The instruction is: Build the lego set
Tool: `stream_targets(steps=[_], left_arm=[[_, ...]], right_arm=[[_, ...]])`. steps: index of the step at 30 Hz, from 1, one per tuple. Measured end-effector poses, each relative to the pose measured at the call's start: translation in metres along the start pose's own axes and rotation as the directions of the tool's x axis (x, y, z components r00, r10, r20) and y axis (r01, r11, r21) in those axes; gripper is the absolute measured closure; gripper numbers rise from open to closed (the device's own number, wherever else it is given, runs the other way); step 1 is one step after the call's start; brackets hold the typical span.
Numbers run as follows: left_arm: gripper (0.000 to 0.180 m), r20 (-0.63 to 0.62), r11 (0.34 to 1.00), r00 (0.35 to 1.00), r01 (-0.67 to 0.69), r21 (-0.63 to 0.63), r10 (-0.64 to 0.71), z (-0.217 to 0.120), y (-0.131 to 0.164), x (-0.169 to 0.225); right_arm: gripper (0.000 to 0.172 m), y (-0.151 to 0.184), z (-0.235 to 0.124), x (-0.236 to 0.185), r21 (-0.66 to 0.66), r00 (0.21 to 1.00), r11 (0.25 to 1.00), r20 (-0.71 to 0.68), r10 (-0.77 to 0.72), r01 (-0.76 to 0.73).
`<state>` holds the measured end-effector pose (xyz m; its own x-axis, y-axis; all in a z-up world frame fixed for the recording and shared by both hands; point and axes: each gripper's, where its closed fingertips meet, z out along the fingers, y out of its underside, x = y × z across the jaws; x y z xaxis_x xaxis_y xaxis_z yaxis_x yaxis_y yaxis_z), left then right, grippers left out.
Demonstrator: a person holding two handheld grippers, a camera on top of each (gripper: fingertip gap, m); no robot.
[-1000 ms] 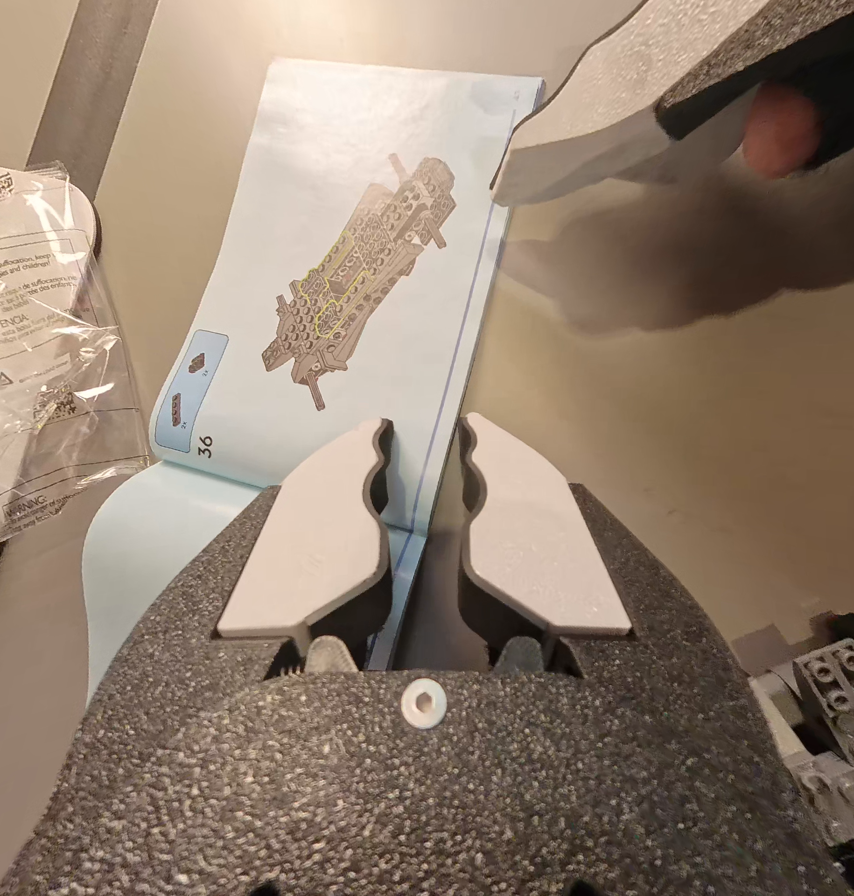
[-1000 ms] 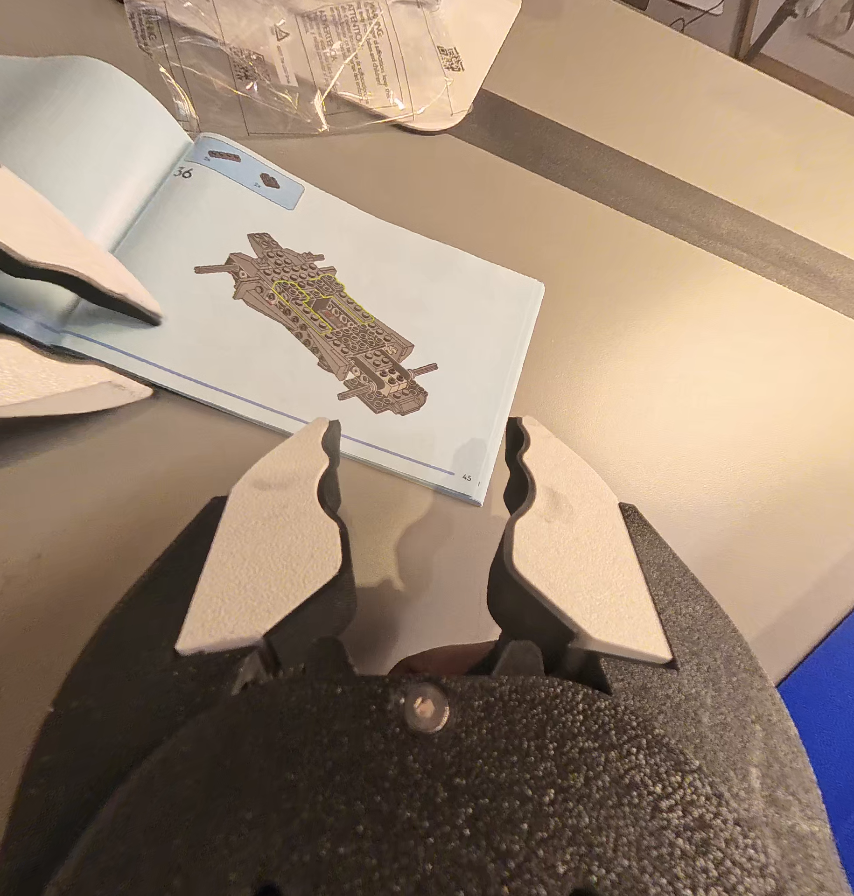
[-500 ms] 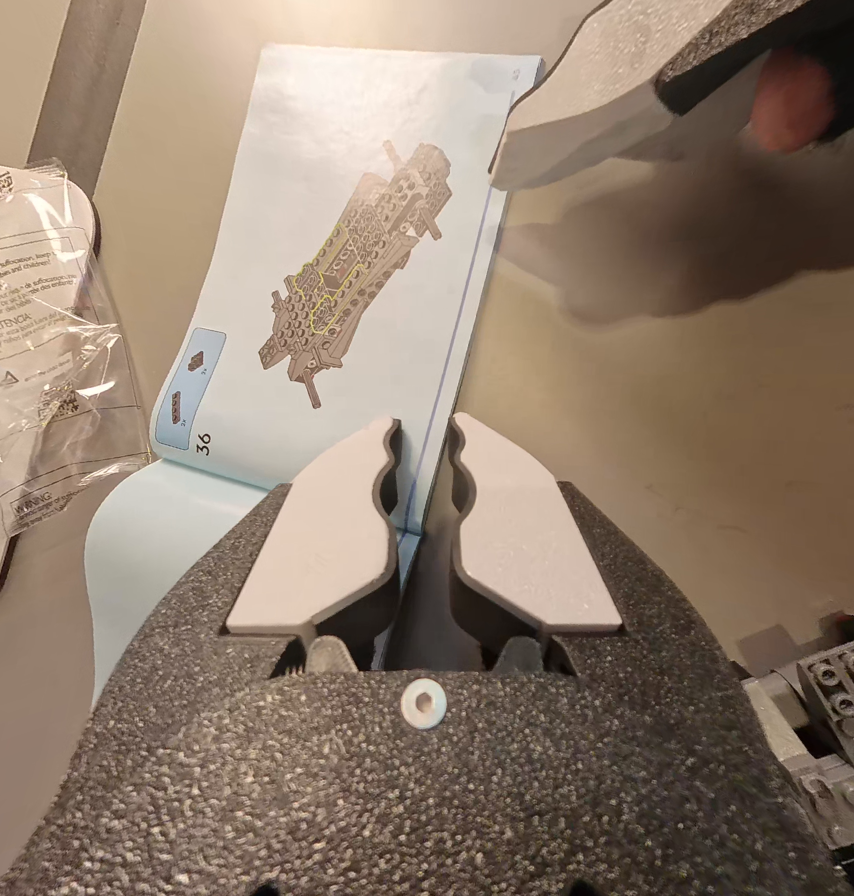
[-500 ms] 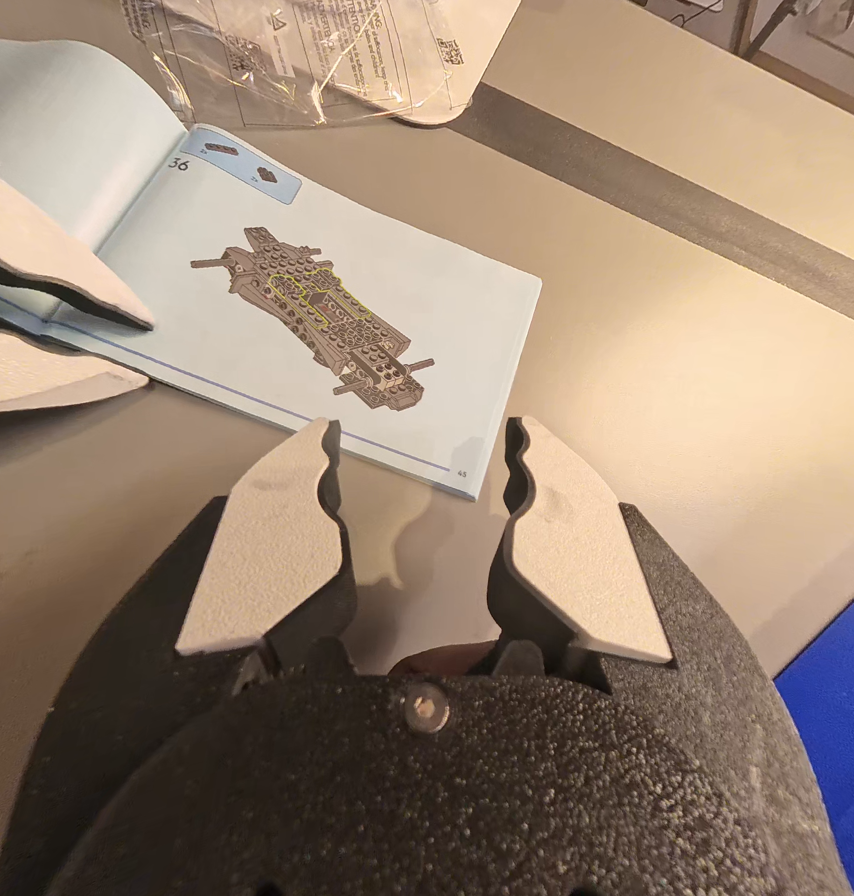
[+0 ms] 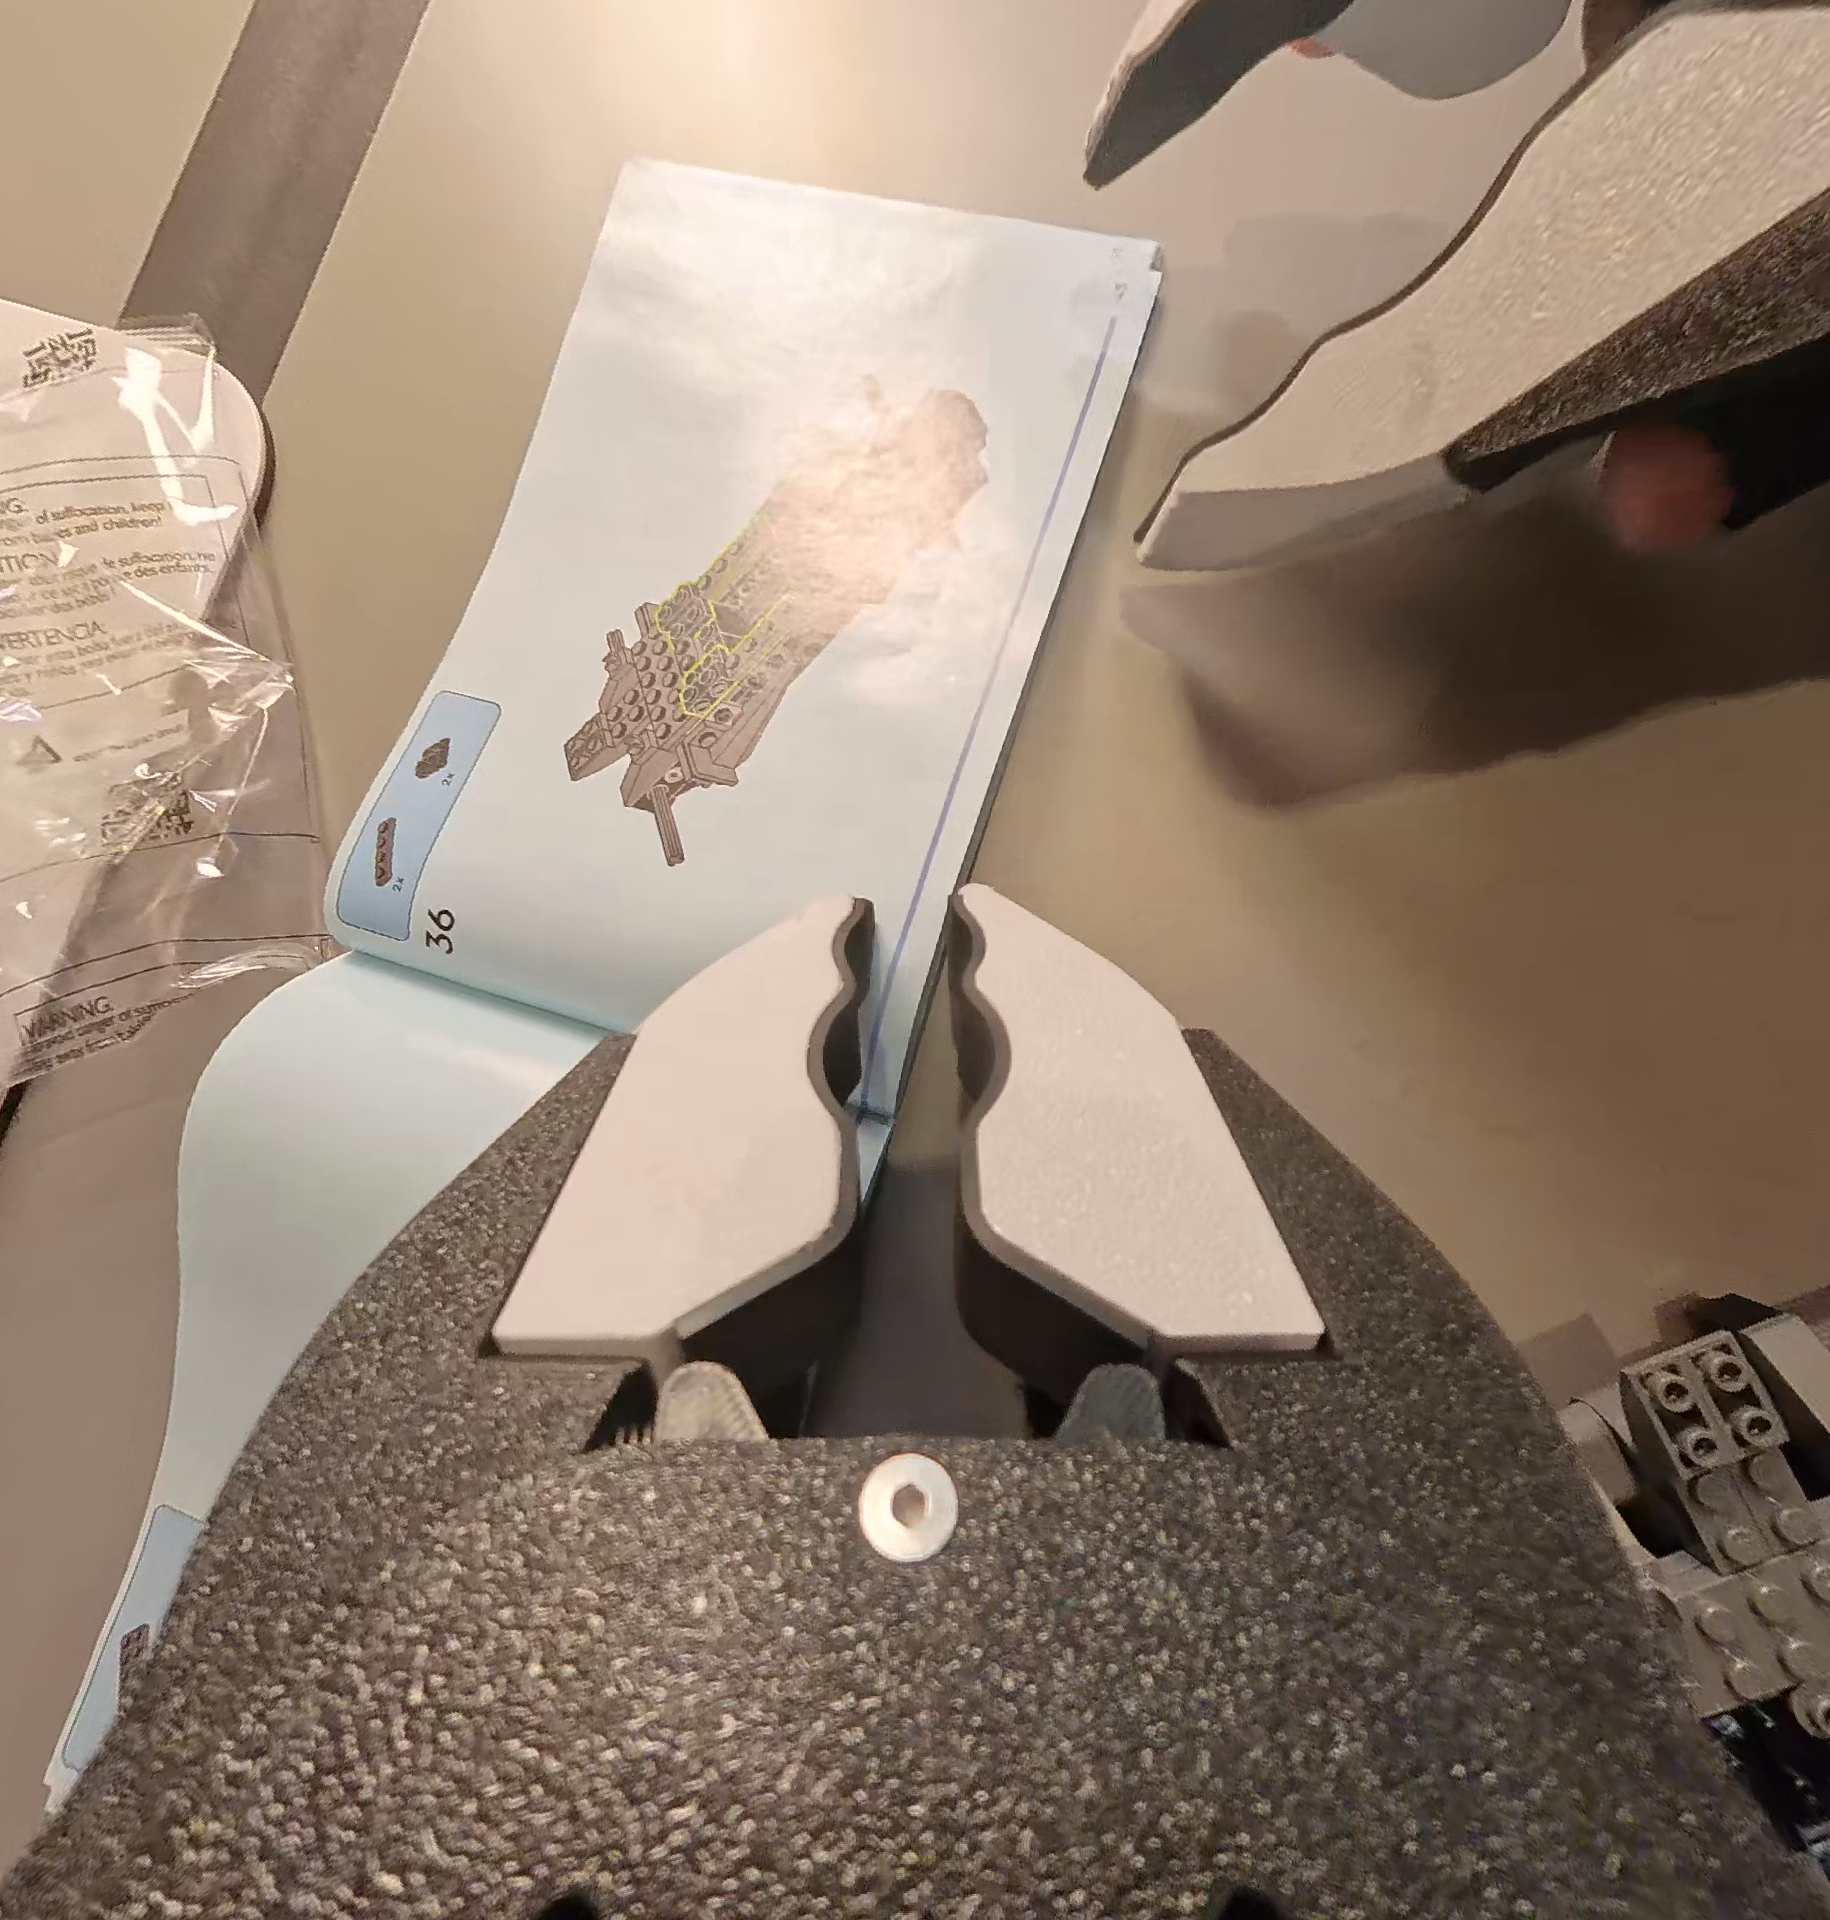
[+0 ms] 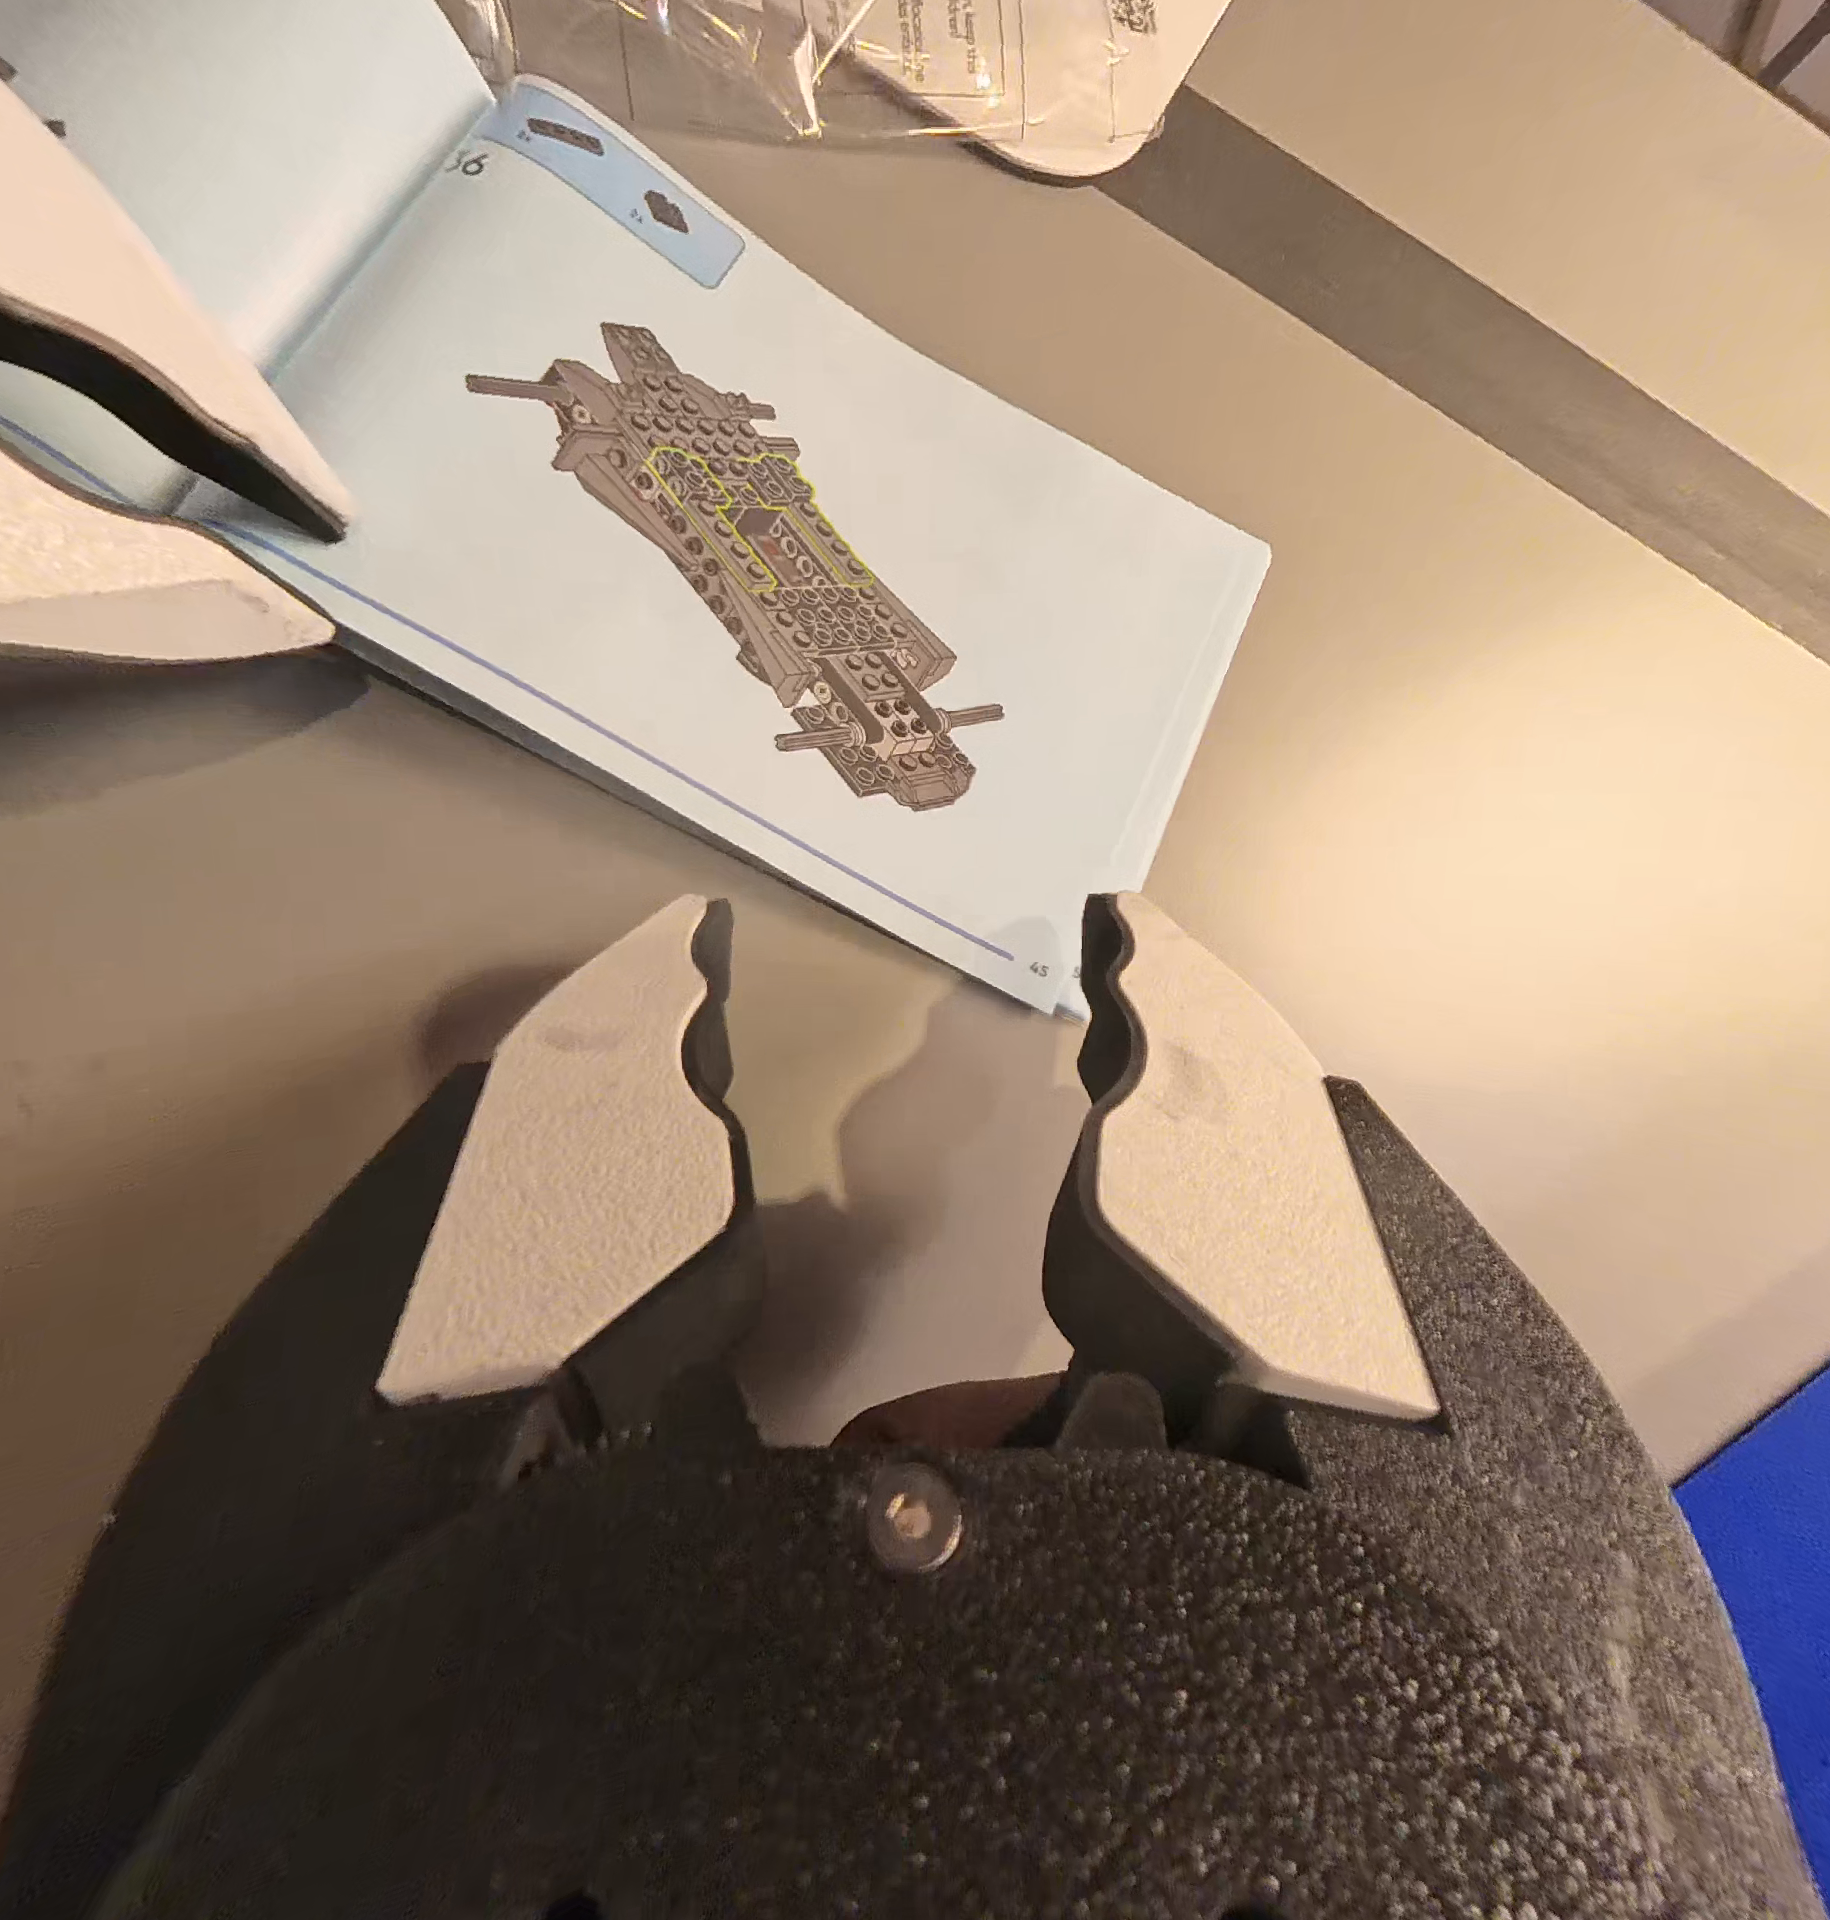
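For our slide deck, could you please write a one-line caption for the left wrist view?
Left gripper straddles the edge of an open booklet; right gripper open above its far corner.

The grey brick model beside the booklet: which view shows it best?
Left wrist view only: the grey brick model sits at its lower right edge, partly cut off. The right wrist view shows none of it, just the booklet.

Printed on the open light-blue booklet [image 5: 786,520]: a large step number and small piece counts at its inner corner, tiny page numbers at its outer corner. On the clear plastic bag [image 5: 111,644] beside the booklet: boxed blocks of small black print, square codes, a triangle sign.
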<state>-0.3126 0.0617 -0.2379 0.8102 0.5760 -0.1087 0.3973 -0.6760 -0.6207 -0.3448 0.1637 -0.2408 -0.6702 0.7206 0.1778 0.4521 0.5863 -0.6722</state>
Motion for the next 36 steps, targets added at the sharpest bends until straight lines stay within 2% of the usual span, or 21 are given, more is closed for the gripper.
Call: stream_targets(steps=[10, 20, 27, 36], left_arm=[[0.167, 0.007, 0.999, 0.999, 0.034, 0.024, -0.035, -0.007, -0.003, -0.005], [0.168, 0.010, 0.998, 0.998, 0.061, 0.034, -0.061, -0.010, -0.005, -0.007], [0.168, 0.005, 0.996, 0.997, 0.082, 0.041, -0.082, -0.013, -0.006, -0.009], [0.169, -0.006, 0.995, 0.995, 0.096, 0.040, -0.096, -0.015, -0.005, -0.010]], right_arm=[[0.102, 0.003, 0.006, 0.014, -0.002, 0.997, 1.000, -0.076, 0.014, -0.014], [0.100, 0.004, 0.010, 0.008, -0.014, 0.996, 0.999, -0.073, -0.041, 0.041], [0.099, -0.001, 0.013, 0.004, 0.002, 0.995, 0.998, -0.078, -0.056, 0.056], [0.100, -0.011, 0.010, 0.016, 0.056, 0.986, 0.998, -0.162, -0.034, 0.043]])
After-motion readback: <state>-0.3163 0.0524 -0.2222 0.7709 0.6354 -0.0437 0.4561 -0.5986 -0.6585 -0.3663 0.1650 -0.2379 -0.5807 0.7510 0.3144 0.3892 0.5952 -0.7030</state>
